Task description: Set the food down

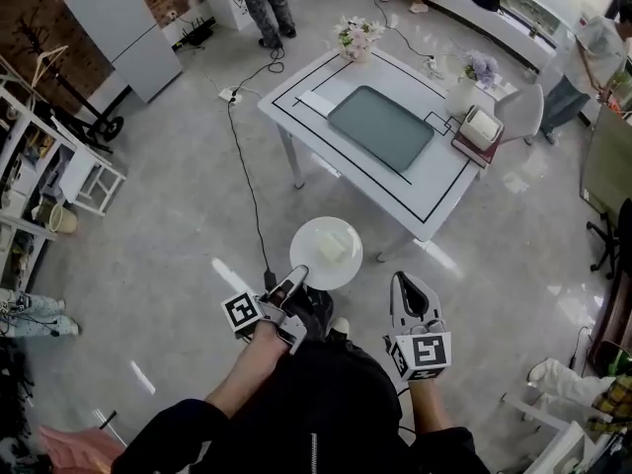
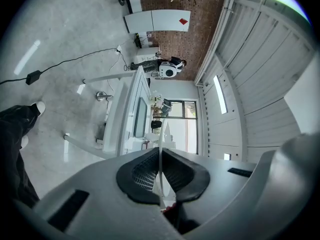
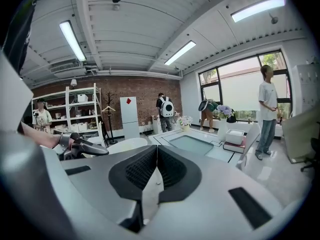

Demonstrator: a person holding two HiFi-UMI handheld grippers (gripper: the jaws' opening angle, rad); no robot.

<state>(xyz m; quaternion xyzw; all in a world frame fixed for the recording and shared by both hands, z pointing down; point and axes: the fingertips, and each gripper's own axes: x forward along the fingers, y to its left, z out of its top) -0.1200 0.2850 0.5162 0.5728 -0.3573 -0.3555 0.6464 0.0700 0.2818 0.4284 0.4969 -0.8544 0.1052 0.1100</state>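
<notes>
In the head view a white plate (image 1: 318,265) carries a pale block of food (image 1: 333,248); it hangs over the floor, short of the white table (image 1: 296,102). My left gripper (image 1: 298,276) is shut on the plate's near rim. In the left gripper view that rim (image 2: 160,176) shows edge-on as a thin white line pinched between the dark pads of my left gripper (image 2: 160,153). My right gripper (image 1: 404,281) hangs to the plate's right, shut and empty. In the right gripper view the jaws of my right gripper (image 3: 157,149) meet, and the plate (image 3: 127,145) lies to the left.
The table holds a grey-green mat (image 1: 381,126), a flower pot (image 1: 357,36), a vase of purple flowers (image 1: 479,67) and a box on a book (image 1: 482,128). A white chair (image 1: 523,107) stands at its right. A cable (image 1: 247,181) runs across the floor. People stand beyond the table.
</notes>
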